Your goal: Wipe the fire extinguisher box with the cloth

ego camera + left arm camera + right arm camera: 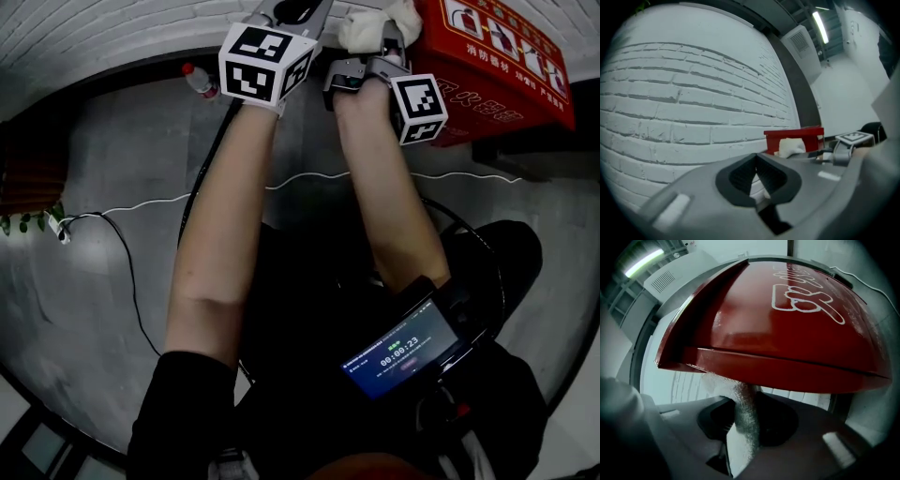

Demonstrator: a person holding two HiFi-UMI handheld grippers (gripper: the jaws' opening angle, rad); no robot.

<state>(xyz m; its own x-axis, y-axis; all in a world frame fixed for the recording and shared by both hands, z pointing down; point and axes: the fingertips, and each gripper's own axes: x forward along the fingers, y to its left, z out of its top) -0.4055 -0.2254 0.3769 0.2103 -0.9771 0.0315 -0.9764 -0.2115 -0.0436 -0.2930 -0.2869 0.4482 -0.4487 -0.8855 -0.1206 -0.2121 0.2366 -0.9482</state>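
Wiping looks to be under way. The right tool [745, 416] pinches the one white cloth [740, 427] and holds it against the lip of the single red fire extinguisher box [787, 324]. The box stands on the floor [122, 159] at its far edge, by the brick wall [684, 93]. How much of the box is already clean, I cannot tell. The left tool [756, 176] is pressed together on nothing, off to the side. Two tools, one bottle [199, 82].
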